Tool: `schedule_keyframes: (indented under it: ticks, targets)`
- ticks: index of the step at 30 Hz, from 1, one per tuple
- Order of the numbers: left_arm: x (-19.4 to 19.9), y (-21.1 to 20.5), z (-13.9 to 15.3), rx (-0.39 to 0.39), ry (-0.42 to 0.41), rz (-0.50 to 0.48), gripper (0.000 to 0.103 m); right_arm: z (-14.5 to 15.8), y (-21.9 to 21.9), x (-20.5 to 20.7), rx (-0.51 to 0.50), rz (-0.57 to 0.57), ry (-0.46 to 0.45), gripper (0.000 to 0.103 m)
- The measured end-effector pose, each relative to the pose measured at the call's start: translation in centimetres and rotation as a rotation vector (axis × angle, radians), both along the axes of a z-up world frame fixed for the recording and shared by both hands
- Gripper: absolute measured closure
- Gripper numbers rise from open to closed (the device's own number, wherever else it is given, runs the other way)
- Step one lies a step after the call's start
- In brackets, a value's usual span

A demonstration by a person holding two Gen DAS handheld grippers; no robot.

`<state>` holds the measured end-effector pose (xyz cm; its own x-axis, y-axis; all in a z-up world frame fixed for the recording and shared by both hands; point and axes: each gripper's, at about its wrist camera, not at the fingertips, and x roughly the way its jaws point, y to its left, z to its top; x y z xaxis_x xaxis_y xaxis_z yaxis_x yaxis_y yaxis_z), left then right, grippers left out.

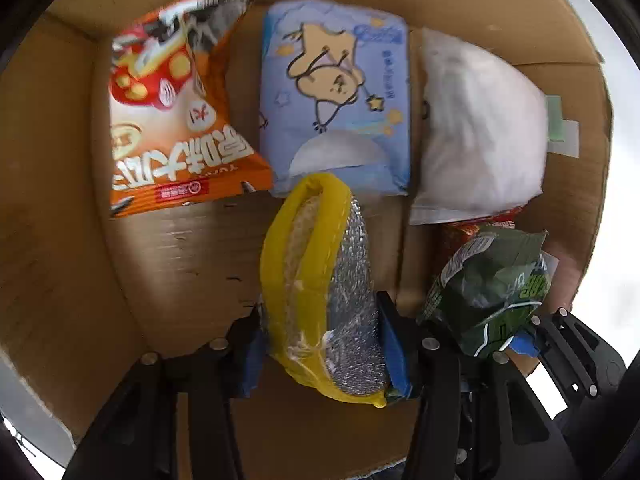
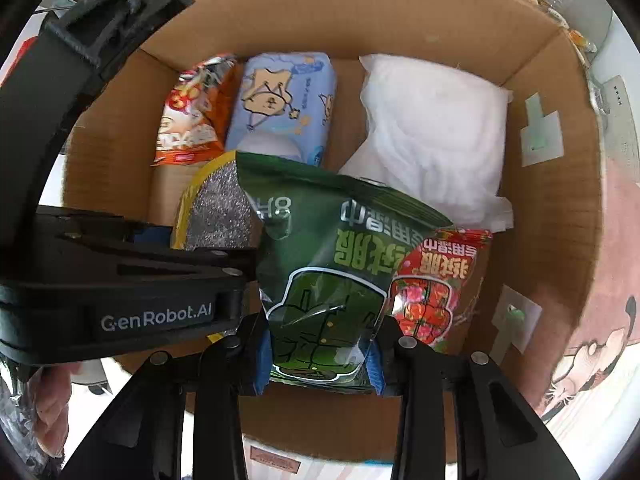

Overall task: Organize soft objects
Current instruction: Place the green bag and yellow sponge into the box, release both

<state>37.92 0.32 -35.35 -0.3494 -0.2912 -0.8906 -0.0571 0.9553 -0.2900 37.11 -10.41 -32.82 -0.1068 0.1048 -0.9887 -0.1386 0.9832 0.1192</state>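
Note:
My left gripper (image 1: pixel 324 344) is shut on a yellow-and-silver scouring sponge (image 1: pixel 316 280) and holds it inside a cardboard box (image 1: pixel 64 220). My right gripper (image 2: pixel 320 356) is shut on a green packet (image 2: pixel 332 272) and holds it over the box beside the sponge (image 2: pixel 216 208). The green packet (image 1: pixel 492 288) and right gripper (image 1: pixel 532 336) also show at the lower right of the left wrist view. On the box floor lie an orange snack bag (image 1: pixel 172 108), a blue tissue pack (image 1: pixel 336 96), a white soft bag (image 1: pixel 480 132) and a red packet (image 2: pixel 436 280).
The box walls (image 2: pixel 552 208) rise all round, with white tape patches on the right wall. The left gripper's black body (image 2: pixel 112 280) crosses the left of the right wrist view. A patterned surface (image 2: pixel 592 360) lies outside the box on the right.

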Motion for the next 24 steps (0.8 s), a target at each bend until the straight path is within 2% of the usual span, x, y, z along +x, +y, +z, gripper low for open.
schedule_keyframes:
  ticks: [2,4,5,6,7,9,11,13,14,18,24]
  targets:
    - [0.0,0.7,-0.1,-0.024,0.014,0.045,0.054,-0.5,-0.1,0.4,0.001,-0.009,0.015,0.062]
    - [0.0,1.1,0.4,-0.026,0.014,0.049,0.049,-0.6,-0.4,0.5,0.011,-0.023,0.023,0.053]
    - [0.0,1.3,1.0,-0.021,0.000,0.045,0.043,-0.2,-0.5,0.6,0.022,-0.023,0.013,0.038]
    - [0.1,1.5,1.7,-0.013,-0.024,0.041,0.028,0.5,-0.5,0.1,0.013,-0.021,0.000,0.020]
    - [0.3,1.7,2.5,0.000,-0.047,0.038,0.019,1.0,-0.6,0.1,-0.007,-0.018,-0.013,0.015]
    - [0.3,2.1,3.8,0.018,-0.074,0.043,0.014,1.9,-0.9,0.2,-0.014,-0.022,-0.025,0.014]
    - [0.1,2.4,5.6,0.030,-0.115,0.042,0.013,3.0,-1.2,0.2,-0.022,-0.028,-0.030,0.013]
    - [-0.2,2.3,7.1,0.059,-0.156,0.027,0.006,4.0,-1.3,0.1,-0.027,-0.030,-0.042,0.007]
    - [-0.5,2.2,8.0,0.083,-0.183,0.021,0.004,4.5,-1.4,-0.1,-0.038,-0.026,-0.054,0.001]
    - [-1.7,2.5,10.8,0.119,-0.267,0.030,0.003,6.6,-1.0,-1.0,-0.072,-0.027,-0.112,0.000]
    - [-3.9,1.1,12.4,0.200,-0.382,0.040,0.003,9.5,-1.9,-4.2,-0.095,-0.070,-0.179,0.000]
